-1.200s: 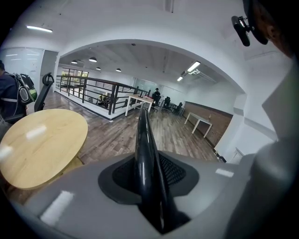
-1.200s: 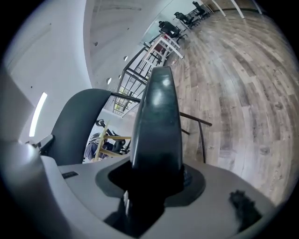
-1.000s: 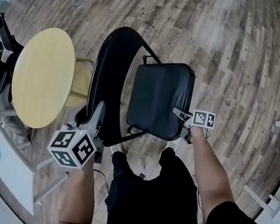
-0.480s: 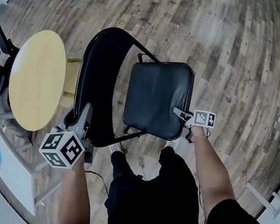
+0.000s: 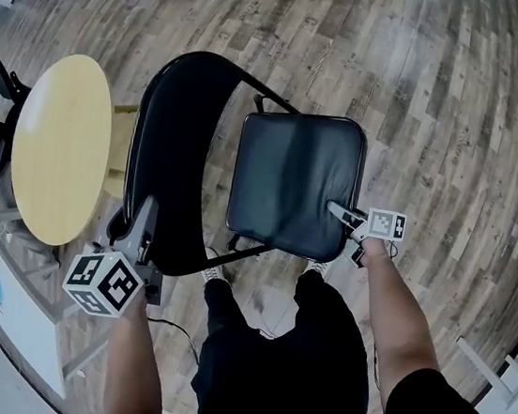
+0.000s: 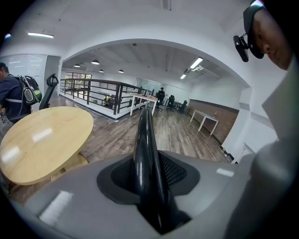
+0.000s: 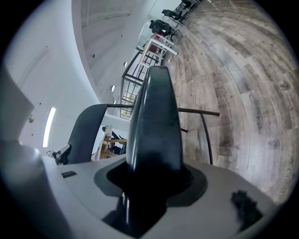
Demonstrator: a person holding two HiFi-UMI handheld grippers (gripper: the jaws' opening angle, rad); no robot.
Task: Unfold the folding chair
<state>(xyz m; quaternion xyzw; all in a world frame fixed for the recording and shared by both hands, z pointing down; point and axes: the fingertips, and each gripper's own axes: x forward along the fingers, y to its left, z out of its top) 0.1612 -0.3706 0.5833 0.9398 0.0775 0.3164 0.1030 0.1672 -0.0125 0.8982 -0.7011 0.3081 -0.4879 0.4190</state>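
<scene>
The curved backrest (image 5: 177, 143) of the black metal-framed folding chair (image 5: 290, 149) has swung away from its padded black seat (image 5: 297, 206), toward the round pale-wood tabletop (image 5: 59, 147). The chair stands on the plank floor (image 5: 443, 103) at the person's feet. The left gripper (image 5: 145, 213) pinches the backrest's rim in its fingers. The right gripper (image 5: 336, 210) pinches the seat's front edge. Both pairs of fingers have just eased wider. The step likely goes best by pressing the seat flat while steadying the backrest.

Black seat pad (image 5: 292, 182): vinyl-type cover, smooth, soft sheen. Black backrest (image 5: 168, 142) glossy, smooth rim. Thin frame tube (image 5: 269, 92): black metal, approx. satin. Left, round table (image 5: 59, 142): pale wood, smooth, slight shine. Far, floor (image 5: 443, 103): wood planks, grainy, matt.
</scene>
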